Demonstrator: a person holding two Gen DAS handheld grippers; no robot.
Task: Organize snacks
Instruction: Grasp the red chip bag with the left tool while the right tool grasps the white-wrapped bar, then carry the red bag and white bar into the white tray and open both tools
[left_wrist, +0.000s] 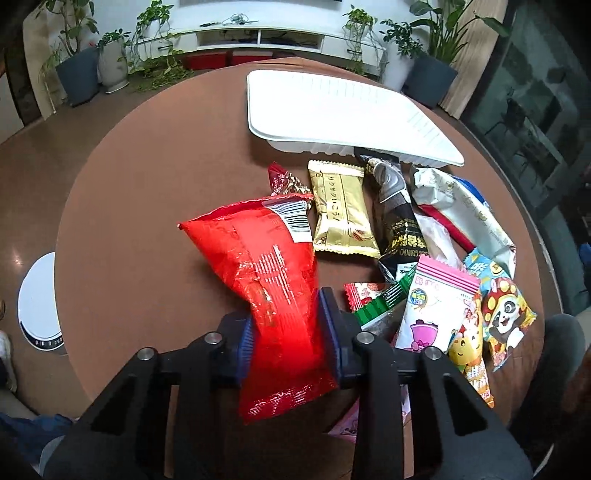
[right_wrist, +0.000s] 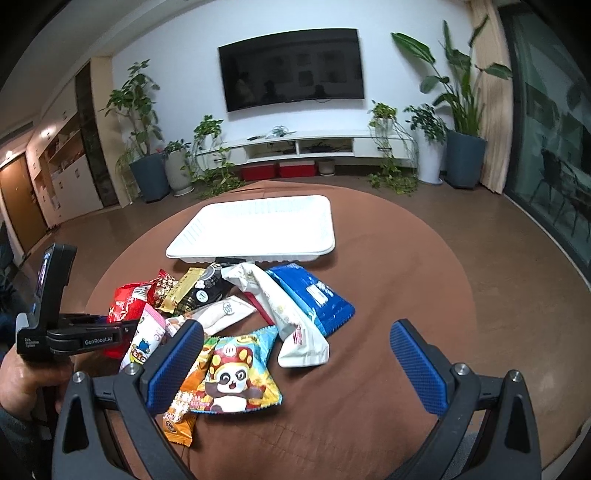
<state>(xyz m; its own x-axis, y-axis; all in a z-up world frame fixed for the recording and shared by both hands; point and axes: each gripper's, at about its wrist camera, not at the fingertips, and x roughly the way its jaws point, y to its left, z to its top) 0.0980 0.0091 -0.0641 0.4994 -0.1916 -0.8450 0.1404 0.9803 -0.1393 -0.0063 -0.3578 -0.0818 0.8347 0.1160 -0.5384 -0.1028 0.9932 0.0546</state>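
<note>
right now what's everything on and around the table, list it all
tray: one, white, far side of table, nothing in it
red bag: one, red, pinched between the left pads
gold packet: one, gold, beside the red bag
black packet: one, black, near the tray's edge
blue packet: one, blue, right of pile
white wrapper: one, white, partly over the blue packet
panda packet: one, blue and yellow, nearest the right gripper
table: one, brown, round
television: one, black, on wall
left gripper: one, black and blue, shut on red bag
right gripper: one, open, above the table
</note>
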